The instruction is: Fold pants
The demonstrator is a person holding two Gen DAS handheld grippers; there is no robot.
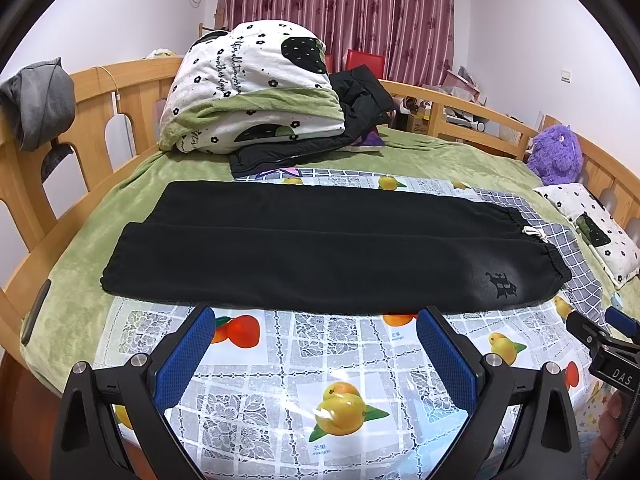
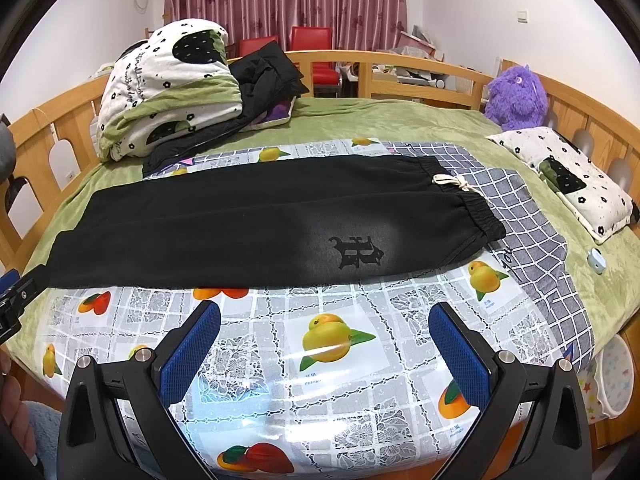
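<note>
Black pants [image 1: 320,248] lie flat across the fruit-print cloth [image 1: 312,360], folded lengthwise, waistband with white drawstring [image 1: 534,233] at the right, cuffs at the left. They also show in the right wrist view [image 2: 248,220], with a dark logo [image 2: 356,252] near the waist. My left gripper [image 1: 316,320] is open and empty, just short of the pants' near edge. My right gripper [image 2: 324,316] is open and empty, also just short of the near edge, closer to the waistband. The right gripper's tip shows at the left view's right edge [image 1: 600,332].
A folded floral quilt [image 1: 248,88] and a black jacket [image 1: 320,136] are piled at the back left. A purple plush toy [image 1: 556,154] and a pillow [image 1: 592,228] lie at the right. A wooden rail [image 1: 120,96] rings the bed. A grey checked cloth [image 2: 520,208] lies under the waistband.
</note>
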